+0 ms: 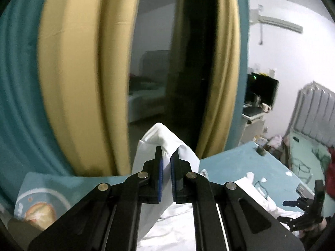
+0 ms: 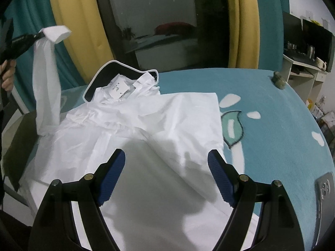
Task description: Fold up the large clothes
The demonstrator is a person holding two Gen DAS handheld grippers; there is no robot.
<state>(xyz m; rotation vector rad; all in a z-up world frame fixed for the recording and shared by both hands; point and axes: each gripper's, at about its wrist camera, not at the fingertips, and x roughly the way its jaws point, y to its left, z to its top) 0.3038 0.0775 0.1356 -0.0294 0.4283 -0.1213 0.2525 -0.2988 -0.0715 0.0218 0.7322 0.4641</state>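
Left wrist view
- Left gripper (image 1: 166, 154): closed on a white sleeve cuff (image 1: 161, 138); the cloth is pinched between the blue pads and bunches over the fingertips.
- Sleeve: lifted clear of the bed (image 1: 230, 156); it hangs back and down from the cuff toward the rest of the white garment (image 1: 178, 219) below the gripper.
- Background: yellow curtain (image 1: 73, 83) and teal curtain (image 1: 18, 94) are seen ahead, blurred.
- Right gripper (image 1: 303, 207): seen at the lower right edge, near the bed's right side; its opening cannot be judged here.

Right wrist view
- Right gripper (image 2: 166, 167): jaws spread wide, nothing held; it hovers above the lower body of the garment (image 2: 167, 125).
- Garment: laid on the teal blanket (image 2: 282, 115), collar (image 2: 117, 77) toward the far edge by the window (image 2: 157, 21), hem toward the camera; long axis runs far to near.
- Right side of garment: appears already folded in, with a straight edge.
- Raised sleeve (image 2: 46, 83): stands nearly upright at the garment's left side, held at its cuff by the left gripper (image 2: 40, 35).
- Phone (image 2: 324, 188): lies on the blanket near the right edge, well apart from the cloth.

Judgement
- Relation that matters: the sleeve's free end lies left of the body, so it would have to be carried rightward across the chest.
- Nearer arm: the left one holds the sleeve; the right one is placed to press or steady the body.
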